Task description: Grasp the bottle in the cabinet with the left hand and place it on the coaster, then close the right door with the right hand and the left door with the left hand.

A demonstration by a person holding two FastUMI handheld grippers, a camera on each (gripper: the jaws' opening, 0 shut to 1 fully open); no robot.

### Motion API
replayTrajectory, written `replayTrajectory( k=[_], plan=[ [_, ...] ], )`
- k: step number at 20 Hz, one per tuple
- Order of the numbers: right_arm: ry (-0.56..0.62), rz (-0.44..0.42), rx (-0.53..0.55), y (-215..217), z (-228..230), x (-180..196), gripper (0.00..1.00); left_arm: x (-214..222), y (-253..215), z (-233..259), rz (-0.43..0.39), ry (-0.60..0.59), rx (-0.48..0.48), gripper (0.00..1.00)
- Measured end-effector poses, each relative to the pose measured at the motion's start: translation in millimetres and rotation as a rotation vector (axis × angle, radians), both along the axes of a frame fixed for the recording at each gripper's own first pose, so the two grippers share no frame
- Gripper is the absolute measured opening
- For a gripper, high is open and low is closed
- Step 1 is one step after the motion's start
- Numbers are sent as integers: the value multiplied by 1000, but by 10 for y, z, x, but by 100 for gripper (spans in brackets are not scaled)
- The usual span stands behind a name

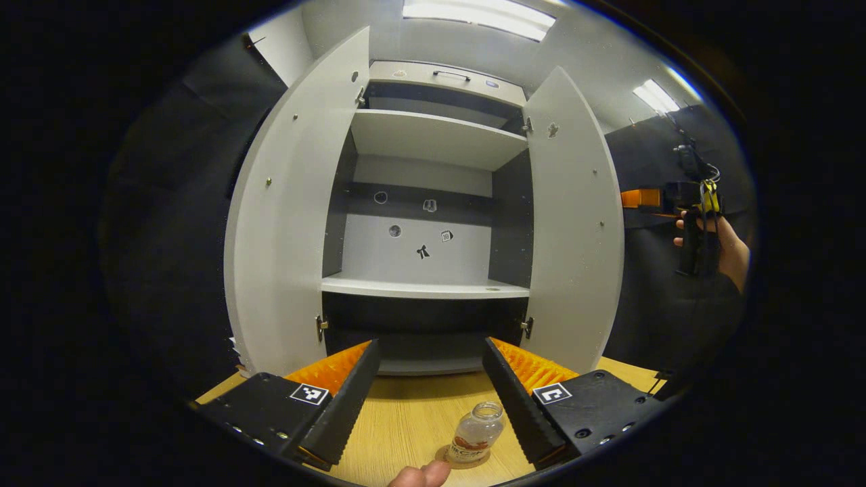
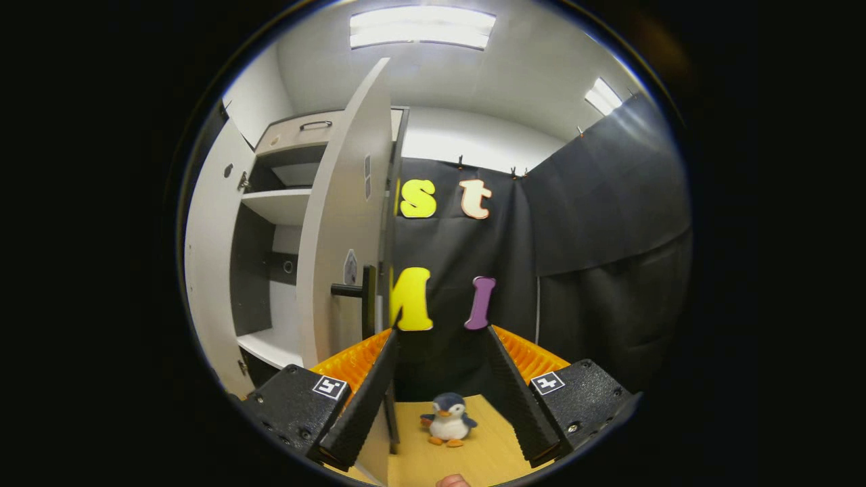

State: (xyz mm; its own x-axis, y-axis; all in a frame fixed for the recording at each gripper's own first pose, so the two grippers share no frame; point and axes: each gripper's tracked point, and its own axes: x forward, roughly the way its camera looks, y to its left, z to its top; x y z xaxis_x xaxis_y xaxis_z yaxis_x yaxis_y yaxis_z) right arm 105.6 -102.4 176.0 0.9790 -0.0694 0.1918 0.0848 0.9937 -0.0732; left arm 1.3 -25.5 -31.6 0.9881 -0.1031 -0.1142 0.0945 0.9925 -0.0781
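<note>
Bottle (image 1: 476, 433) upright on coaster (image 1: 446, 458), both cabinet (image 1: 426, 223) doors open.

Left gripper (image 1: 429, 392) over the worktop (image 1: 406, 419), fingers apart, clamped on nothing; bottle low between them, nearer the right-hand finger, not touched. Left door (image 1: 291, 216) and right door (image 1: 575, 223) swung wide, shelves (image 1: 423, 287) bare. Farther off at right, a hand (image 1: 724, 243) holding the other gripper, well apart from the cabinet. In the right gripper view: right gripper (image 2: 440, 385) with fingers apart, gripping nothing, close to the right door's (image 2: 345, 223) edge and its dark handle (image 2: 362, 291); door edge just beside the left-hand finger, contact unclear. Toy penguin (image 2: 448, 419) standing on the worktop (image 2: 473, 460) between the fingers.
</note>
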Motion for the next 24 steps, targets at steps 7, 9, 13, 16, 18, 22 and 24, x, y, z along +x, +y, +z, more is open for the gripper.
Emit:
replayTrajectory(
  k=[7, 9, 13, 16, 18, 22, 24],
  plan=[
    [15, 96, -36, 614, -60, 63, 81, -70, 209, 72, 60, -14, 3, 94],
    [20, 146, -30, 824, -100, 142, 81, -76, 257, 107, 75, -21, 0, 94],
    [20, 152, -9, 936, -104, 387, 83, -107, 325, 129, 99, -22, 8, 94],
    [17, 165, -13, 1029, -126, 365, 83, -123, 360, 168, 110, -30, 13, 94],
    [21, 154, -37, 1007, -156, 295, 83, -116, 351, 202, 109, -32, 9, 96],
    [40, 134, -58, 984, -324, 52, 83, -78, 330, 240, 95, -34, -12, 96],
    [41, 110, -67, 952, -425, -106, 83, -68, 311, 291, 90, -42, -16, 94]
  ],
)
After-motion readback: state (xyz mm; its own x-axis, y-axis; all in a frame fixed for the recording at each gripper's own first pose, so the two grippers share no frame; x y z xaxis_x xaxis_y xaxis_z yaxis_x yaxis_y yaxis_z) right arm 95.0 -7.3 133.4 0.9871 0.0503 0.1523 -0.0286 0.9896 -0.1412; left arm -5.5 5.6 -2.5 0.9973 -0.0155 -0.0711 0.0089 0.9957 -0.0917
